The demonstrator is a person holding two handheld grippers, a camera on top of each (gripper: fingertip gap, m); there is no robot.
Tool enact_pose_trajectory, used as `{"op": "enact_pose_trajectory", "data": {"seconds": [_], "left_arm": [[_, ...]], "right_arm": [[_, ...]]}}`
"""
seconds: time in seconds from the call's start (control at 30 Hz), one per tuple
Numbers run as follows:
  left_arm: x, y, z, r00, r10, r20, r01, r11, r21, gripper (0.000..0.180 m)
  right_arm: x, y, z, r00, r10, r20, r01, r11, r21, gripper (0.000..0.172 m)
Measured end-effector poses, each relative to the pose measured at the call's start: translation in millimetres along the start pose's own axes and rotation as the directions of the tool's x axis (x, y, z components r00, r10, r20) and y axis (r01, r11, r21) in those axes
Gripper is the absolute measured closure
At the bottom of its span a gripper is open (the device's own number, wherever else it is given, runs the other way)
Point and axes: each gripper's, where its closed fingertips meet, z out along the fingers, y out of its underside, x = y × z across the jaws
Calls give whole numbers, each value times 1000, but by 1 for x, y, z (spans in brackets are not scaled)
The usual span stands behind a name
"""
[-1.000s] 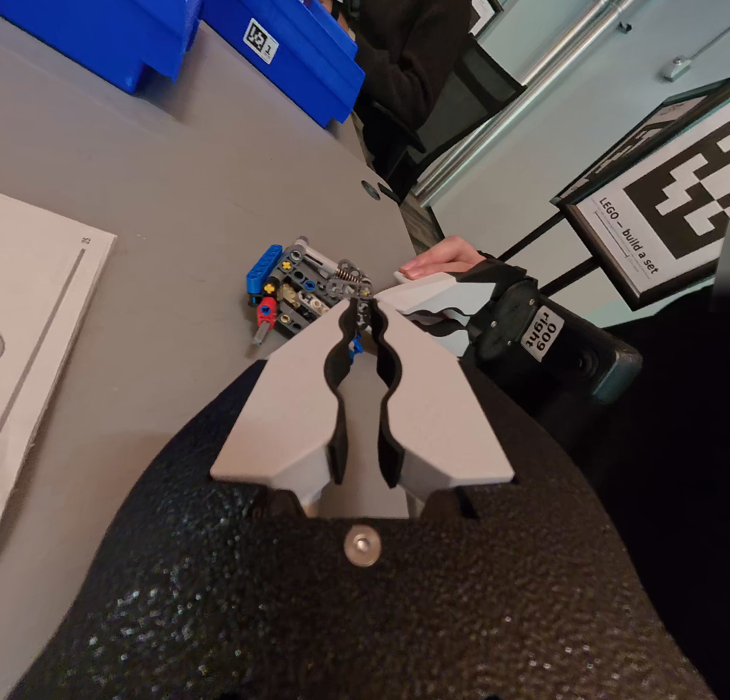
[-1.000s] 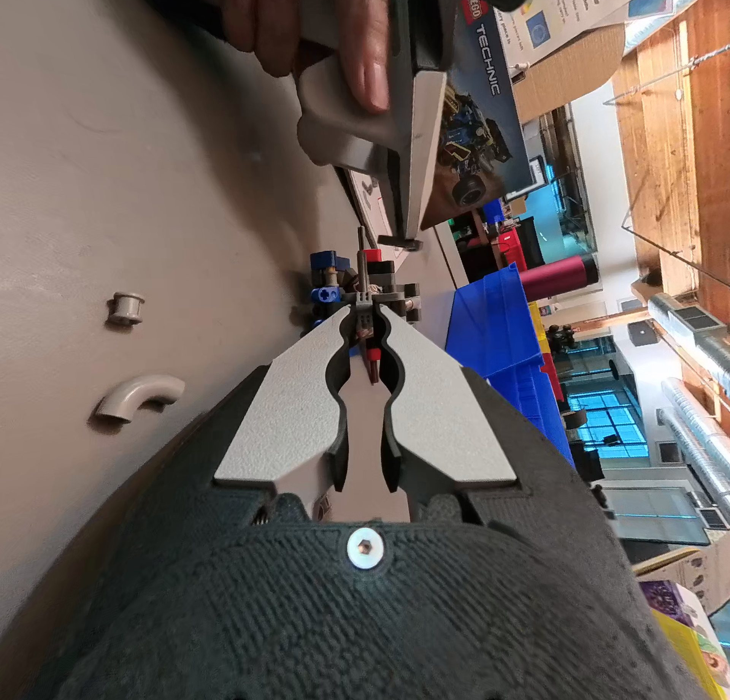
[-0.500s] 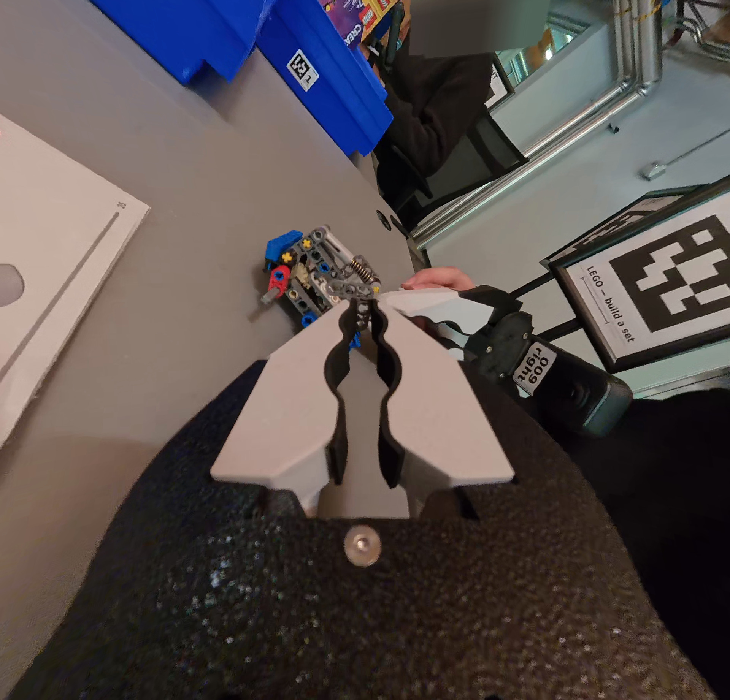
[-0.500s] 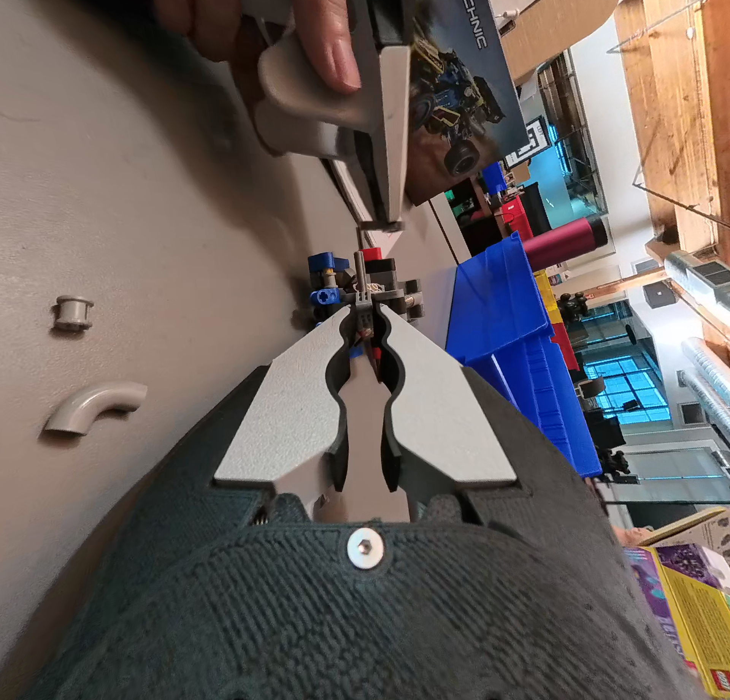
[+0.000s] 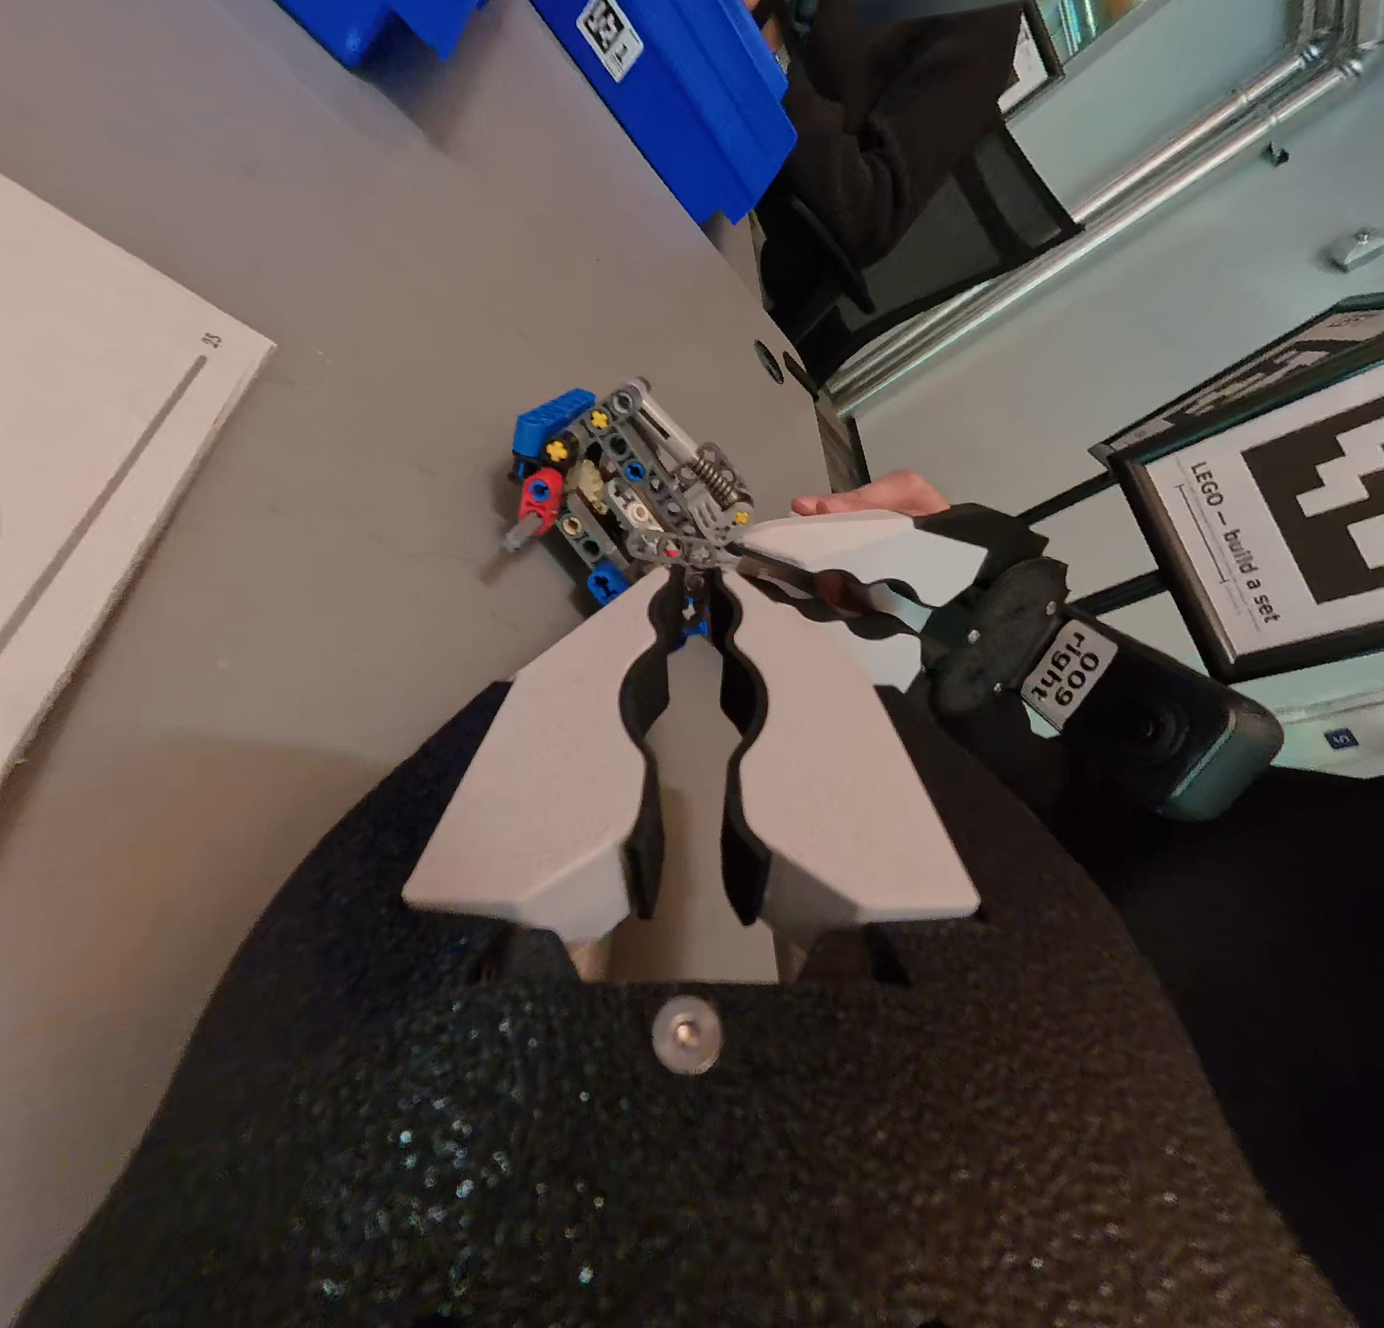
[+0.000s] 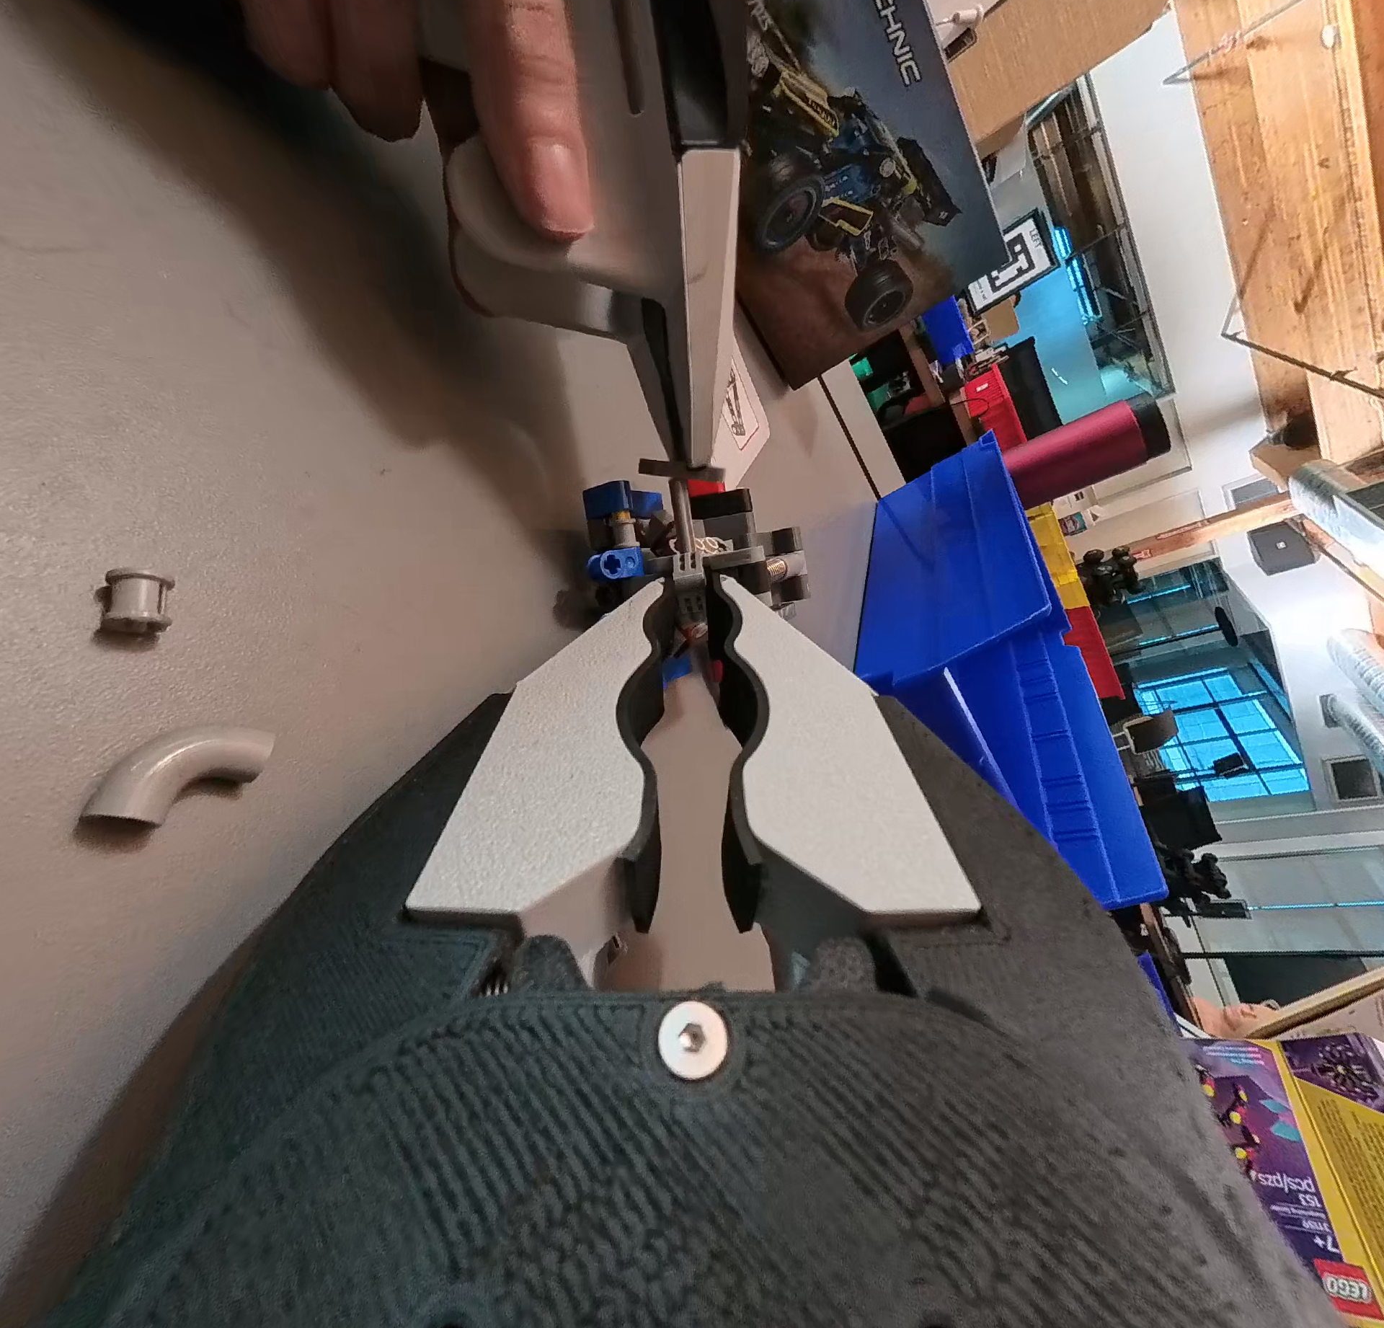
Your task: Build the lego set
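Broadly, we see a grey table with two blue bins at its far edge; one bin bears a black-and-white square code sticker, whose writing we leave unread. A white printed page lies to the left, cut off by the frame. A framed sign with a large block pattern stands to the right, and a toy car box leans behind the table. Our left gripper has its fingers nearly closed on a grey piece of the small brick model resting on the table. Our right gripper likewise pinches a thin grey link of that model from the side. Two loose grey parts, a bush and a curved tube, lie nearby. What lies deeper between the pads is hard to make out.
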Motion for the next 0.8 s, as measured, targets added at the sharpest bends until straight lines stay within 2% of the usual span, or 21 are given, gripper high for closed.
{"op": "enact_pose_trajectory", "data": {"seconds": [0.23, 0.4, 0.5, 0.57, 0.6, 0.67, 0.7, 0.8], "left_arm": [[0, -6, 3, 998, -53, -30, 55, 997, 45, 177], [-3, -3, 7, 997, -76, -18, 76, 997, 16, 177], [-2, -3, 0, 999, -38, -9, 38, 999, 12, 177], [-10, 7, -8, 993, 74, 95, -68, 995, -68, 177], [-17, 14, -14, 971, 171, 165, -146, 978, -150, 177], [-28, 36, -30, 896, 365, 254, -253, 888, -383, 177], [-30, 41, -37, 855, 441, 272, -287, 840, -461, 177], [-27, 50, -45, 770, 589, 244, -360, 718, -596, 177]], "right_arm": [[0, 0, 0, 1000, 22, 15, -23, 1000, 5, 166], [-2, -1, 0, 999, 25, 31, -26, 1000, 18, 166], [0, 0, 0, 1000, 9, 10, -9, 1000, 8, 166], [0, 0, 0, 1000, 5, 7, -5, 1000, 7, 166], [0, 1, 0, 1000, 3, 4, -3, 1000, 5, 166], [0, 0, 0, 1000, 0, 3, 0, 1000, 5, 166], [0, 1, 0, 1000, 0, 2, 0, 1000, 5, 166], [1, 0, 1, 1000, 2, 2, -2, 1000, 6, 166]]}}
